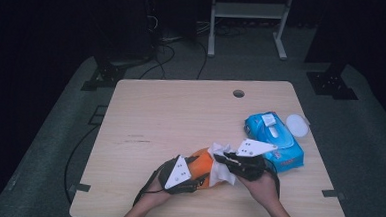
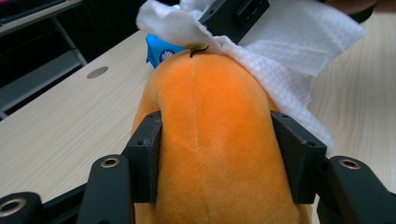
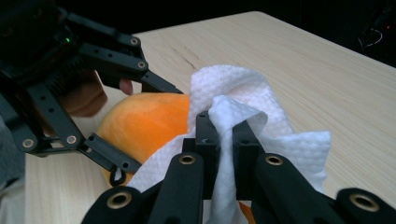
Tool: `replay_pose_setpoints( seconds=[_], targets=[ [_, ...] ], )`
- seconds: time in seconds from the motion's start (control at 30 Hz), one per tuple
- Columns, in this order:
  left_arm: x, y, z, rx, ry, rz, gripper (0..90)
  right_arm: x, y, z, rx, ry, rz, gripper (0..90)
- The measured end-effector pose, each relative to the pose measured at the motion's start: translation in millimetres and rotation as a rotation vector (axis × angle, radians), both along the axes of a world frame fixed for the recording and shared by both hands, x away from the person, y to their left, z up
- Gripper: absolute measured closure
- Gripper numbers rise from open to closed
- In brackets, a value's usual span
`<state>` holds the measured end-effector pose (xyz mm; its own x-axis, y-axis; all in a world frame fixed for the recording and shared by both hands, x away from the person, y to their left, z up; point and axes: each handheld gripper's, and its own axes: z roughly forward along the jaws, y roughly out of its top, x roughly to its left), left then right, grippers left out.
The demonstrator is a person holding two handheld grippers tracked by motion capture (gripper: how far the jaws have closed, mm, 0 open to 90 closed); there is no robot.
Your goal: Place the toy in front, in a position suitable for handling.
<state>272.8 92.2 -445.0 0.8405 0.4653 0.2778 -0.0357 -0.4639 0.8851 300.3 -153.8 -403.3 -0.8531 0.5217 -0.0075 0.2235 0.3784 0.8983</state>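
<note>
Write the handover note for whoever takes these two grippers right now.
Left gripper: shut on the orange plush toy, holding it just above the table's near edge.
Right gripper: shut on a white wipe, pressed against the toy's far end.
Blue wipes pack lies to the right, its round lid beside it.
Done: wipe pulled out, toy gripped.
Left: probably wiping over the toy, then putting the toy and wipe down.

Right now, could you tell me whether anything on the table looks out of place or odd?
One small thing: the wipes pack lies open, its round white lid flipped out past the table's right edge. Otherwise, the left gripper clamps the orange plush, and the right gripper pinches a crumpled wipe against it.
</note>
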Motion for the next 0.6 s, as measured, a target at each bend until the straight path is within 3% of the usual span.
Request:
replay_pose_setpoints(
  seconds=[0.2, 0.27, 0.3, 0.37, 0.4, 0.43, 0.5, 0.53, 0.6],
  targets=[
    [2.5, -0.3, 0.6, -0.015, 0.022, -0.008, 40.4, 15.0, -19.2, -10.8, 0.027, 0.074, -0.073, 84.0],
    [7.2, 2.9, 5.0, -0.054, 0.092, -0.003, 25.5, 11.7, -18.1, -12.4, 0.009, 0.080, -0.061, 84.0],
    [10.9, 6.9, 6.6, -0.096, 0.147, 0.020, 20.4, 10.5, -17.2, -13.1, 0.005, 0.077, -0.056, 84.1],
    [16.9, 13.0, 5.7, -0.140, 0.244, 0.050, 9.8, 8.6, -16.3, -14.2, -0.008, 0.075, -0.052, 84.1],
    [19.6, 15.8, 3.7, -0.156, 0.290, 0.051, 10.2, 9.1, -17.5, -14.0, -0.011, 0.075, -0.051, 84.1],
    [20.5, 17.9, 1.6, -0.157, 0.310, 0.043, 15.7, 10.0, -19.3, -13.5, -0.006, 0.090, -0.054, 84.1],
    [17.6, 15.8, 2.4, -0.128, 0.271, 0.036, 27.2, 11.1, -20.8, -12.2, 0.013, 0.108, -0.054, 84.1],
    [15.6, 13.7, 3.5, -0.109, 0.246, 0.030, 35.3, 7.6, -16.5, -6.9, 0.025, 0.087, -0.042, 84.0],
    [11.3, 8.7, 3.5, -0.082, 0.189, 0.008, 37.9, 4.7, -12.4, -3.4, 0.042, 0.080, -0.018, 84.0]
  ],
)
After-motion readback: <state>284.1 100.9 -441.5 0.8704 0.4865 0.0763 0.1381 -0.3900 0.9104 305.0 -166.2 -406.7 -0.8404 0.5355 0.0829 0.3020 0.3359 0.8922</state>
